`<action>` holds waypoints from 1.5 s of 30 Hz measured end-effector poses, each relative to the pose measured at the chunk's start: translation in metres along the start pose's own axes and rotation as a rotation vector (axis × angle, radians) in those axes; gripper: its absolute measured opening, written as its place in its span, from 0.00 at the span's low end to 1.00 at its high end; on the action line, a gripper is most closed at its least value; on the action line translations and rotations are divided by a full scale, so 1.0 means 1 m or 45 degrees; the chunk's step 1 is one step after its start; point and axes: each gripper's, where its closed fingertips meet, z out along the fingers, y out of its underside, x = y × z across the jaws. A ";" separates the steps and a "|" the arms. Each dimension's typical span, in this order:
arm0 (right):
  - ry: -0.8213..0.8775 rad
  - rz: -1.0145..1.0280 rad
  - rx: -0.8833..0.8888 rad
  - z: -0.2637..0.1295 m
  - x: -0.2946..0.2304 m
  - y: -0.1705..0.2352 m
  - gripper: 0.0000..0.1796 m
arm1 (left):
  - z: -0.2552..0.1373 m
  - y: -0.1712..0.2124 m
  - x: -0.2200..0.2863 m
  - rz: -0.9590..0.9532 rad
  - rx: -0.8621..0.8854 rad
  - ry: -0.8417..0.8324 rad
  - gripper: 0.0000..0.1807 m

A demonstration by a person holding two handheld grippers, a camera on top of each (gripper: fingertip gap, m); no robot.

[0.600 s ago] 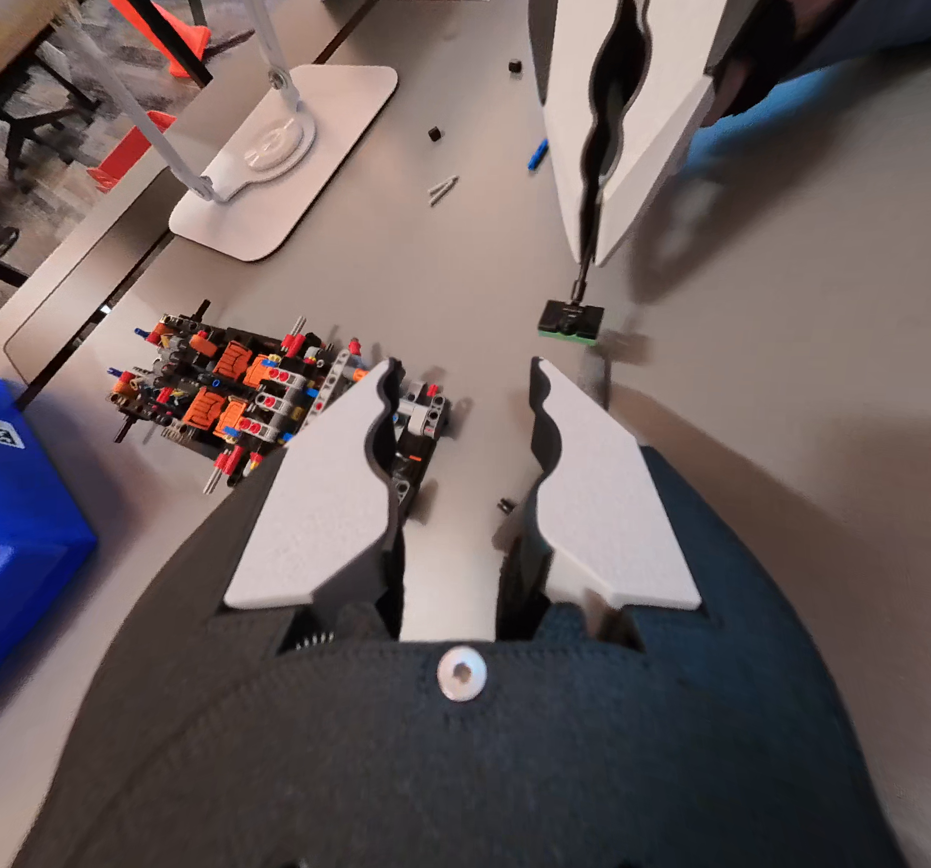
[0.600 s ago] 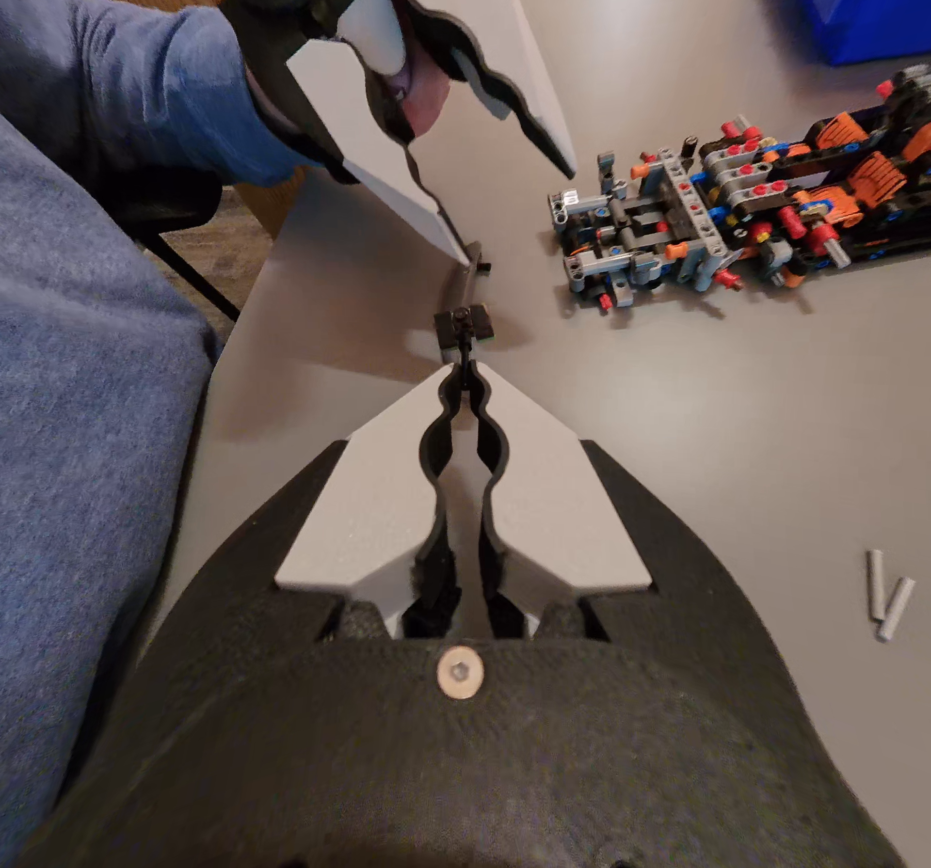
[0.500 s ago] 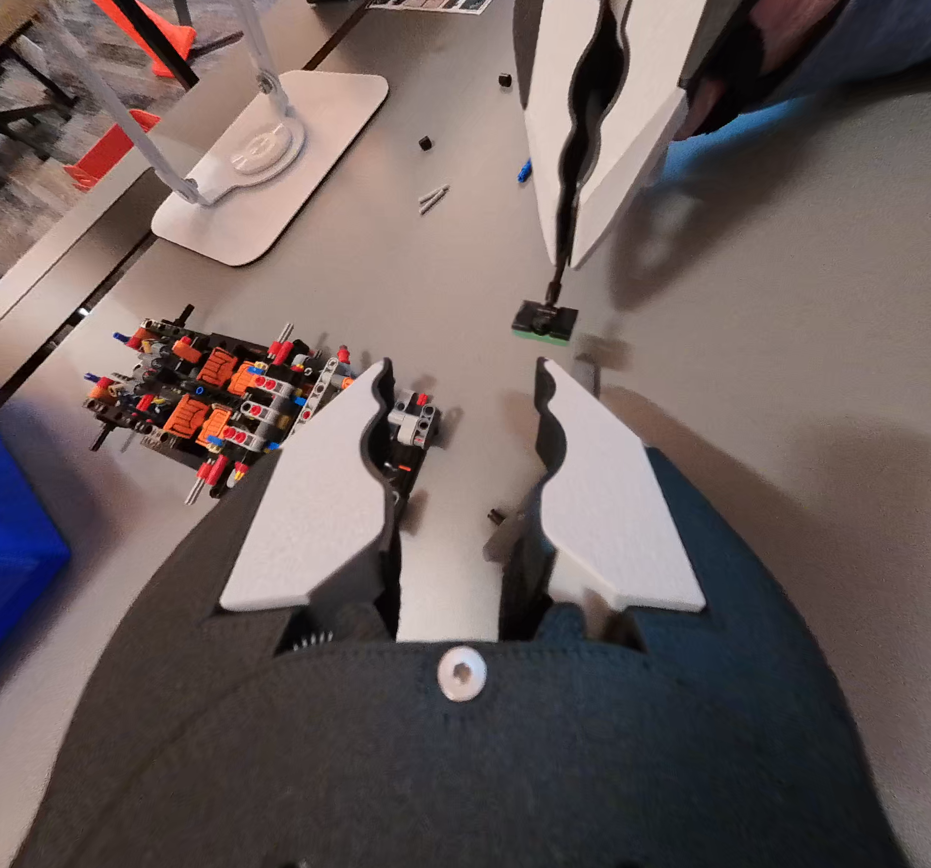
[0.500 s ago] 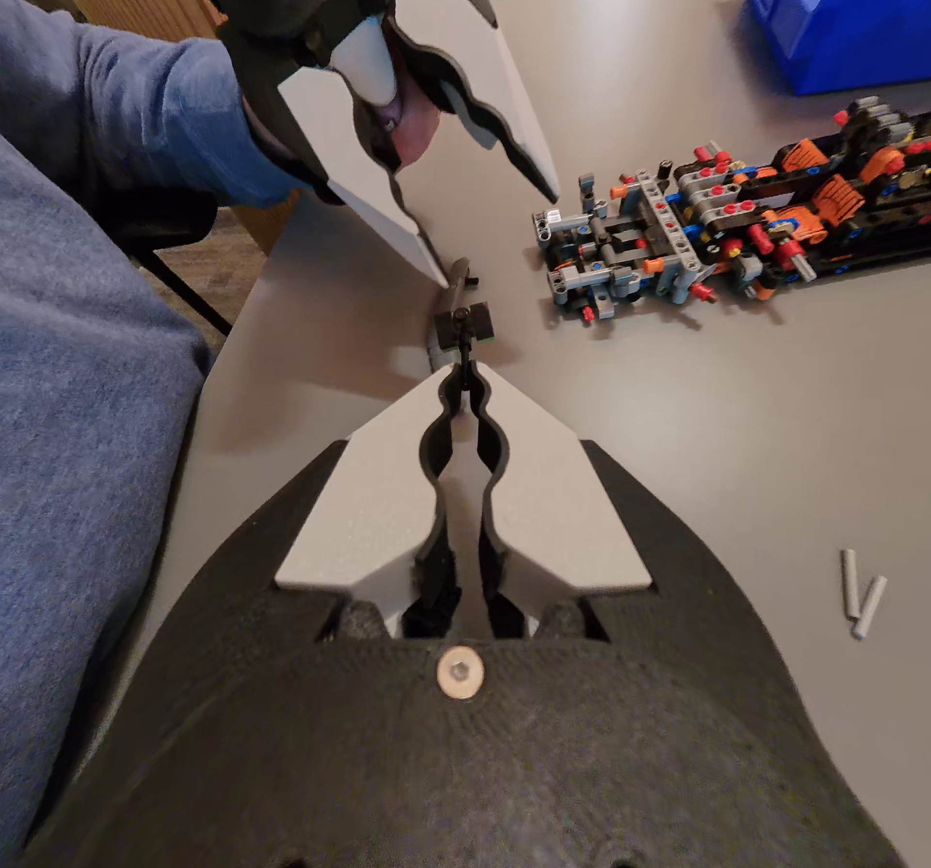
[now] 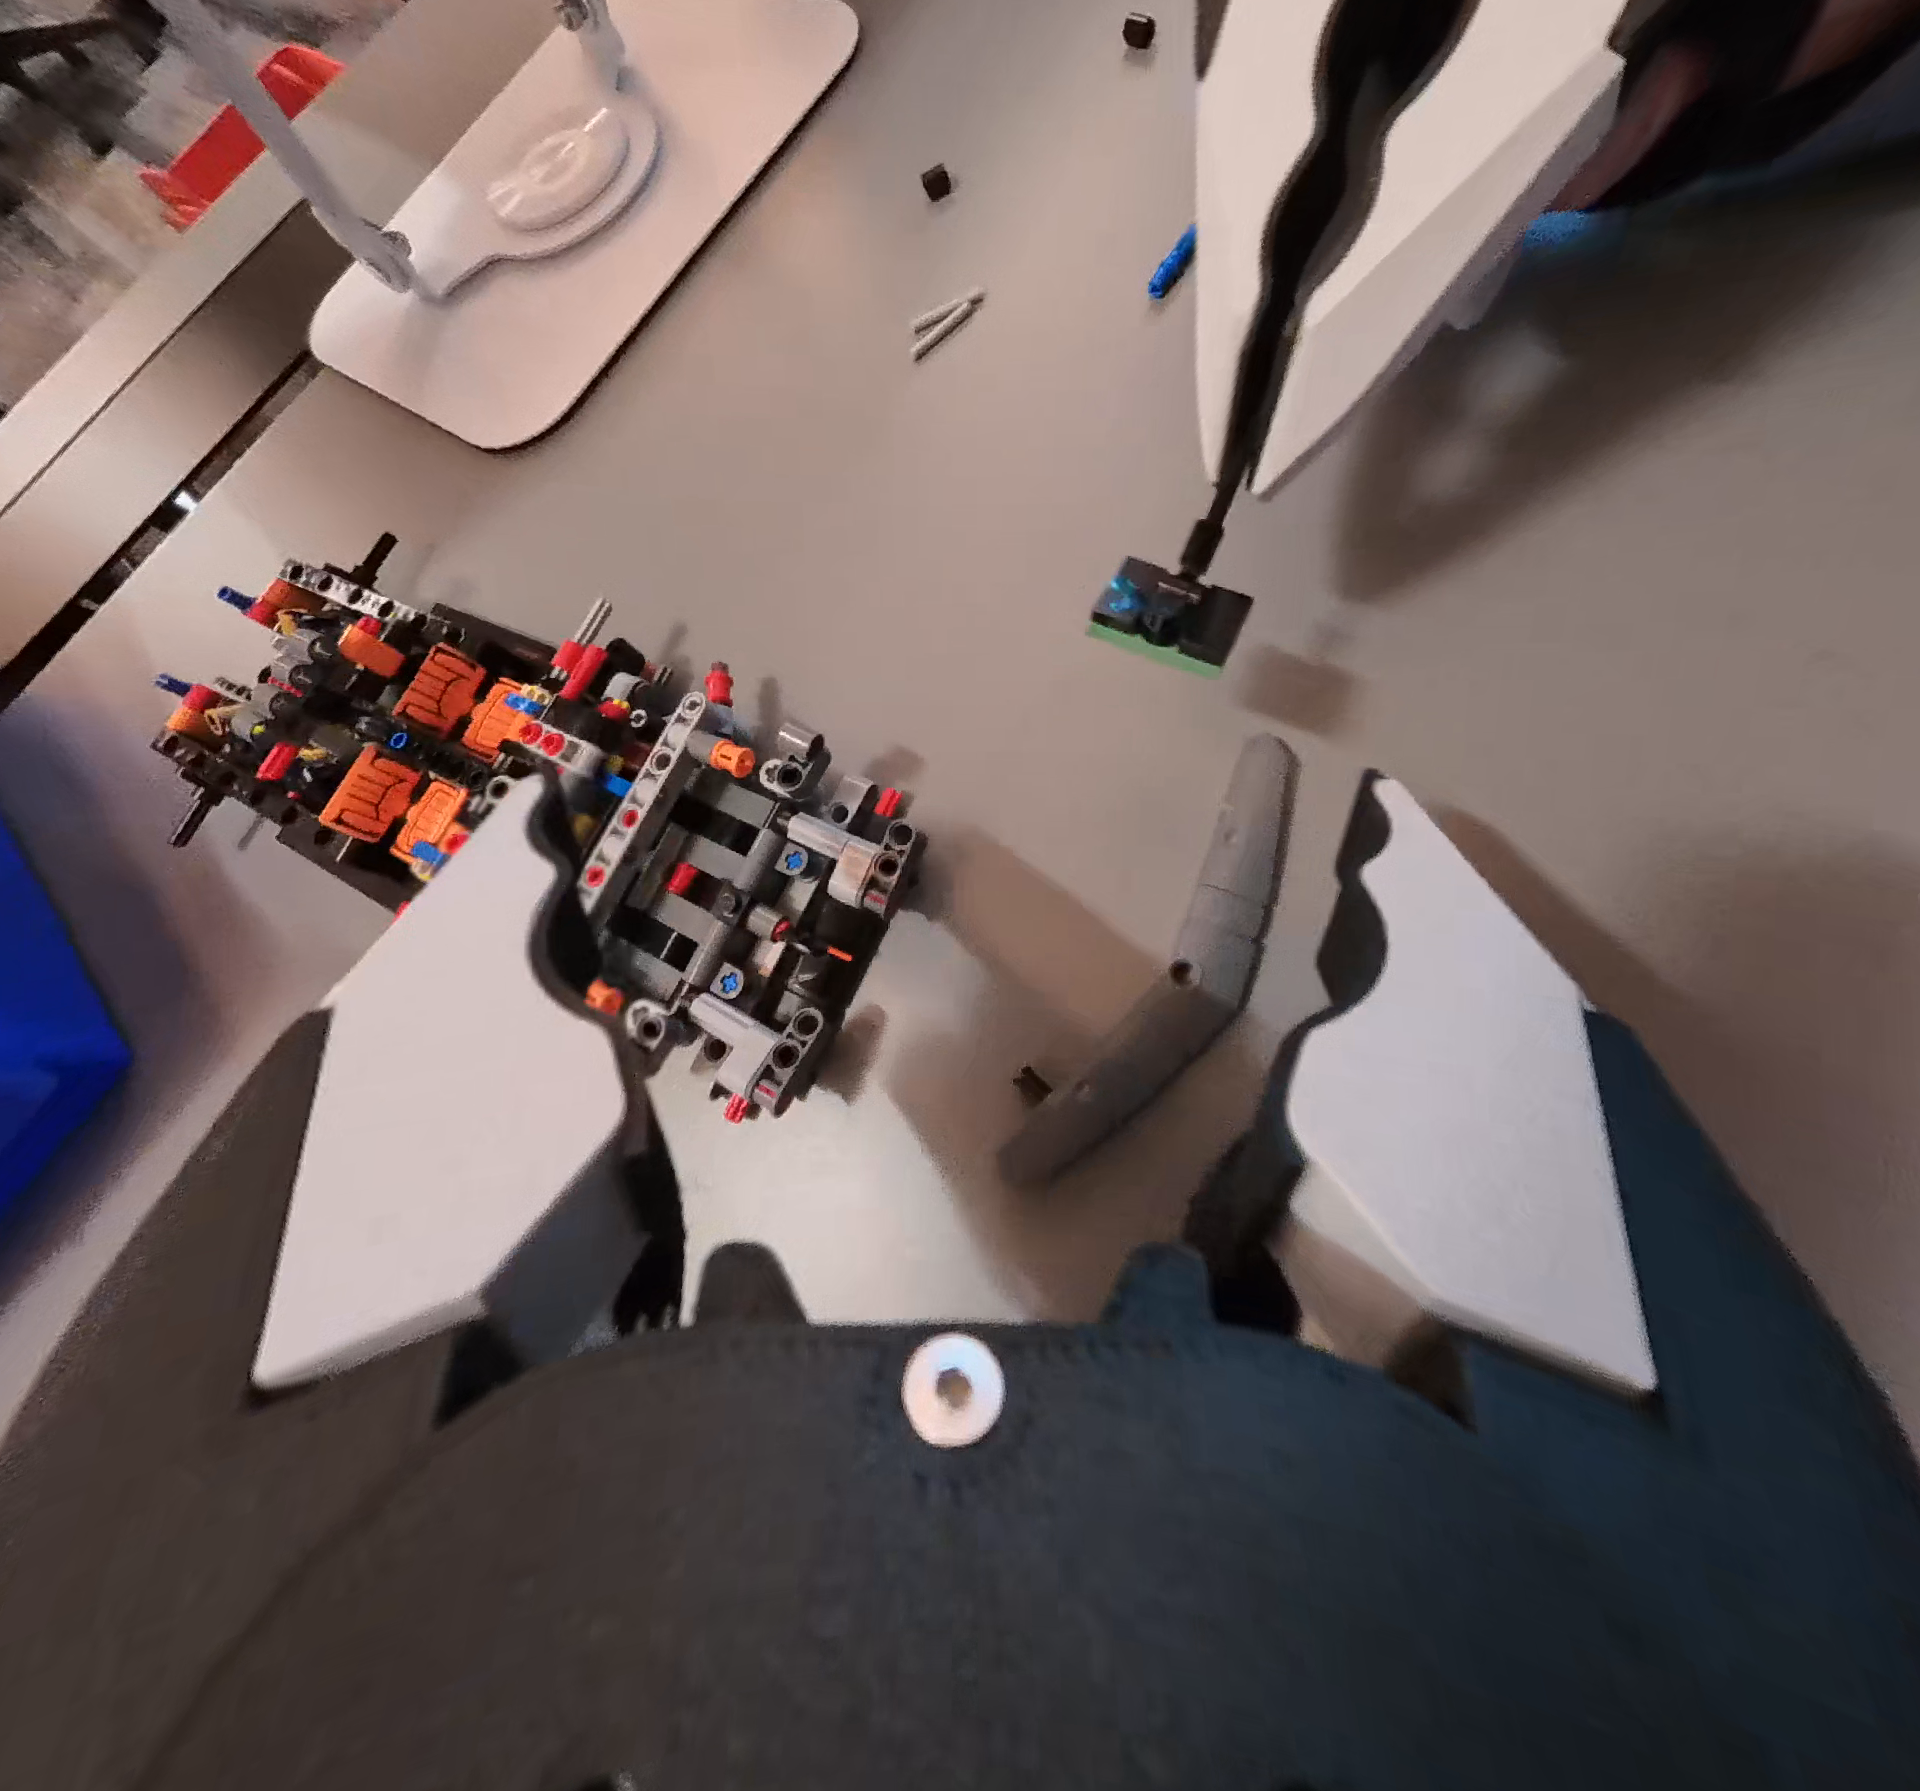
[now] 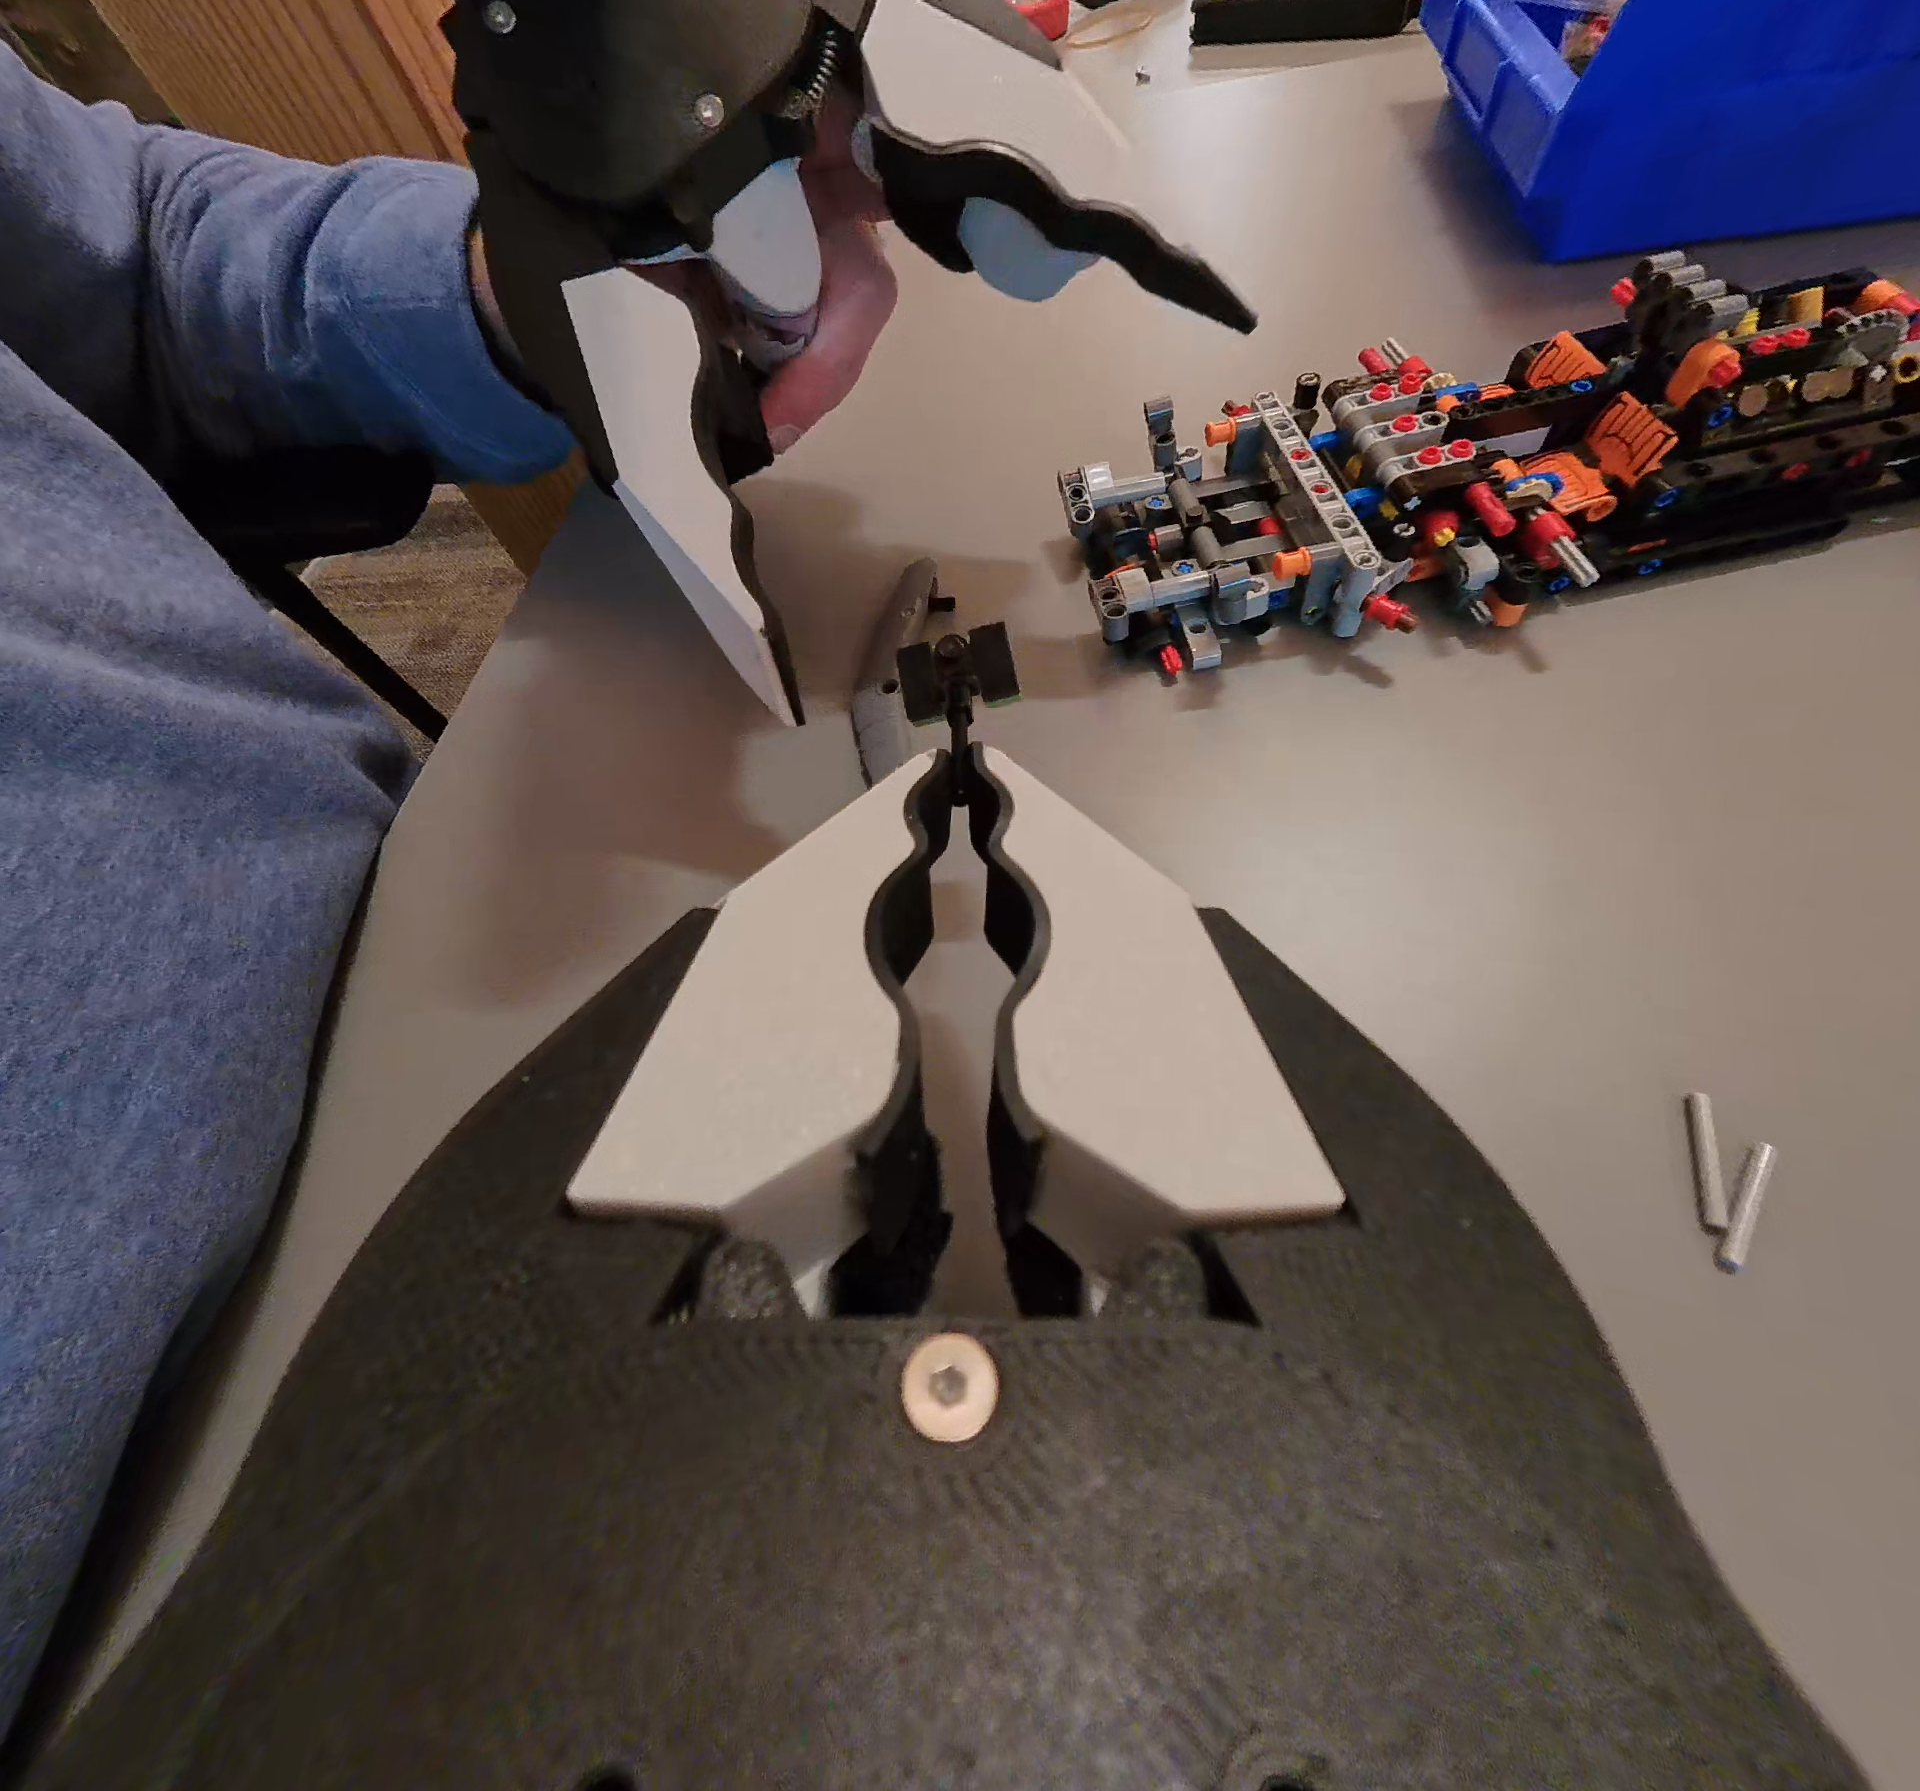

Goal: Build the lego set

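Observation:
The long black, orange and grey lego chassis (image 5: 540, 785) lies on the grey table, and it also shows in the right wrist view (image 6: 1455, 505). My left gripper (image 5: 956, 796) is wide open and empty above the chassis's grey front end. A grey curved panel (image 5: 1216, 910) lies on the table just inside its right finger. My right gripper (image 6: 961, 765) is shut on a thin black axle that carries a small black and green piece (image 6: 956, 666), held just above the table near the panel (image 6: 894, 629). The left wrist view shows this piece (image 5: 1169, 614) hanging below the right gripper (image 5: 1236, 484).
A white lamp base (image 5: 582, 183) stands at the far left. A blue bin (image 6: 1714, 79) sits behind the chassis. Two grey pins (image 6: 1725, 1191), a blue pin (image 5: 1172, 261) and small black bits (image 5: 935, 183) lie loose. A person's blue sleeve (image 6: 260, 339) is at the table's left edge. The tips of one gripper are about 7 centimeters away from the tips of the other.
My left gripper has opened much wider, and the grey curved panel now lies in plain view between its fingers. My right gripper still holds the axle piece in about the same place.

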 end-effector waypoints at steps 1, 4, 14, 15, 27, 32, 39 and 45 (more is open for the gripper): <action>-0.003 -0.003 -0.001 0.000 -0.001 0.000 0.00 | 0.000 -0.001 -0.001 -0.014 0.004 -0.003 0.79; 0.008 -0.022 -0.007 0.000 -0.001 0.001 0.00 | -0.004 -0.004 -0.004 -0.020 0.019 -0.027 0.78; 0.022 -0.039 -0.004 -0.002 -0.001 0.001 0.00 | -0.009 -0.011 0.000 -0.013 0.066 -0.027 0.48; 0.022 -0.040 -0.007 -0.002 -0.001 0.001 0.00 | -0.008 -0.011 0.002 -0.022 0.067 -0.013 0.46; 0.032 -0.044 -0.007 -0.004 0.000 0.002 0.00 | -0.007 -0.011 0.007 -0.015 0.091 0.014 0.29; 0.034 -0.047 -0.015 -0.004 0.001 0.003 0.00 | -0.005 -0.007 0.008 -0.015 0.072 0.024 0.29; 0.038 -0.049 -0.016 -0.005 0.002 0.004 0.00 | -0.003 -0.004 0.009 -0.015 0.060 0.039 0.28; 0.040 -0.051 -0.021 -0.005 0.002 0.005 0.00 | -0.003 -0.004 0.010 -0.009 0.060 0.040 0.28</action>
